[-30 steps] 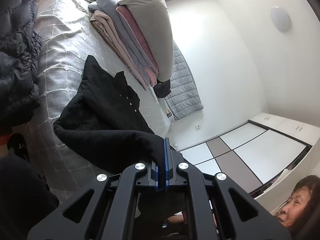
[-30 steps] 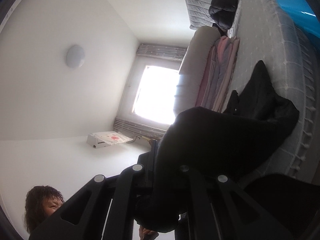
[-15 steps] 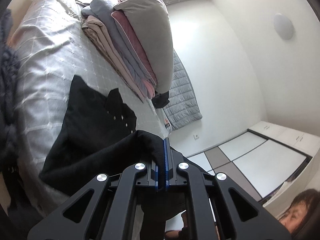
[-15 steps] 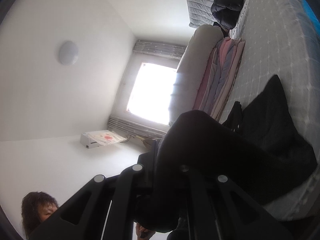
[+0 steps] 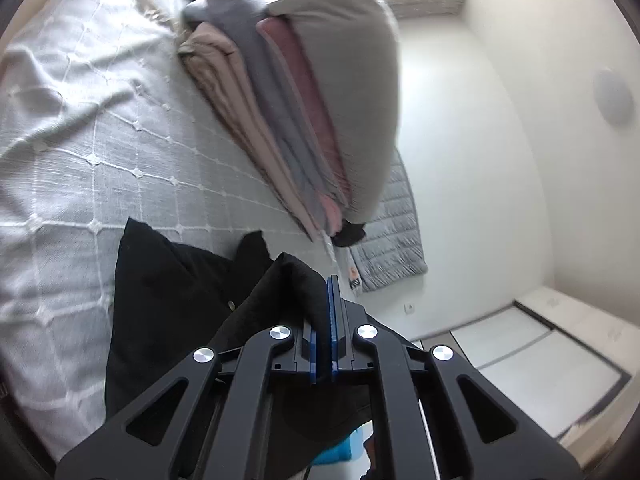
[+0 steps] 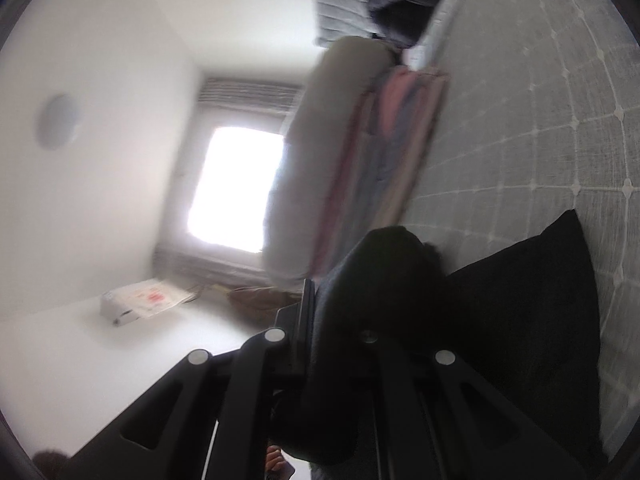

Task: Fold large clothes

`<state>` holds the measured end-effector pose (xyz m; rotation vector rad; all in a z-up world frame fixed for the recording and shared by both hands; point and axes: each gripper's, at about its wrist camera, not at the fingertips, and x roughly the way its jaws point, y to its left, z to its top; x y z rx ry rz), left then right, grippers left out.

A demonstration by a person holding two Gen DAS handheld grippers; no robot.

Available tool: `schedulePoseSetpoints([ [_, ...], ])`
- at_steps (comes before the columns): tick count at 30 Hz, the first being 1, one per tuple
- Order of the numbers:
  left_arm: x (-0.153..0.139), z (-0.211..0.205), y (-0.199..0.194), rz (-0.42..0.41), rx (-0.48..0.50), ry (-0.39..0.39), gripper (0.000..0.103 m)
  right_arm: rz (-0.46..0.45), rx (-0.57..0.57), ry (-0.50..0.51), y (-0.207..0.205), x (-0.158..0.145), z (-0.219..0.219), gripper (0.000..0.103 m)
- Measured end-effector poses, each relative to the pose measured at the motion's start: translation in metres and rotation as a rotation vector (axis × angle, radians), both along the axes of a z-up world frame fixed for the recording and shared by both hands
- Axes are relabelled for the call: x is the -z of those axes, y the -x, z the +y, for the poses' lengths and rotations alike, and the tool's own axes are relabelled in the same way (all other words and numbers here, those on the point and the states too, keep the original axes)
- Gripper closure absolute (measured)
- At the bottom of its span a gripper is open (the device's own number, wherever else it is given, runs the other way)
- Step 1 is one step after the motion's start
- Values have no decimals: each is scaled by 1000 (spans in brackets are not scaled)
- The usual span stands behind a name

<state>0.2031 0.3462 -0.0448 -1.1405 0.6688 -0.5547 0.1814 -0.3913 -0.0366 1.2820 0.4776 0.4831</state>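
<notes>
A black buttoned garment (image 5: 168, 304) lies partly on the grey quilted bed (image 5: 80, 152). My left gripper (image 5: 330, 304) is shut on a fold of its black cloth, which drapes over the left finger. In the right wrist view the same garment (image 6: 528, 300) spreads over the bed (image 6: 540, 100). My right gripper (image 6: 320, 304) is shut on another bunch of the black cloth, which covers the right finger. Both views are tilted and blurred.
A stack of folded bedding and clothes (image 5: 304, 100) stands on the bed beyond the garment, also in the right wrist view (image 6: 360, 152). A dark bundle (image 6: 408, 0) and a grey quilt (image 5: 392, 232) lie past it. A bright window (image 6: 236, 188) and white walls surround the bed.
Both grippers have moved forward over the bed with the black cloth still held. The garment's far edge has come closer, and the folded stack looms larger.
</notes>
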Motion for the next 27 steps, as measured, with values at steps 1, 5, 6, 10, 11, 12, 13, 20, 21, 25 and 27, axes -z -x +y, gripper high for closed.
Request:
schedulePoseSetpoints([
  [1,7,-1,-9,13,-7,-2,100,21,5,10,-10,5,0,95],
  [5,37,-9,-53,106,-29,-26,99,138,23,36,-49,36,1,95],
  [6,46,-10,-63,143,-27,-32,99,188,28,41,-58,49,1,95],
  [10,78,-12,-90,255,-42,-50,91,351,40,55,-80,91,-1,91],
  [11,87,-12,-96,286,-49,-49,85,385,43,50,-83,100,-2,90],
  [12,95,-10,-100,306,-61,-35,79,401,44,41,-84,107,-1,86],
  [13,99,-8,-103,311,-73,-22,76,404,44,45,-85,110,-1,82],
  [20,101,3,-118,291,-128,114,57,364,34,-19,-94,103,-4,59],
  [21,99,5,-118,267,-137,144,47,365,33,-50,-96,103,-4,56],
  [25,86,28,-110,169,-208,230,31,311,71,-128,-100,96,-13,39],
  [27,73,33,-105,137,-214,184,30,276,110,-141,-96,92,-17,38],
])
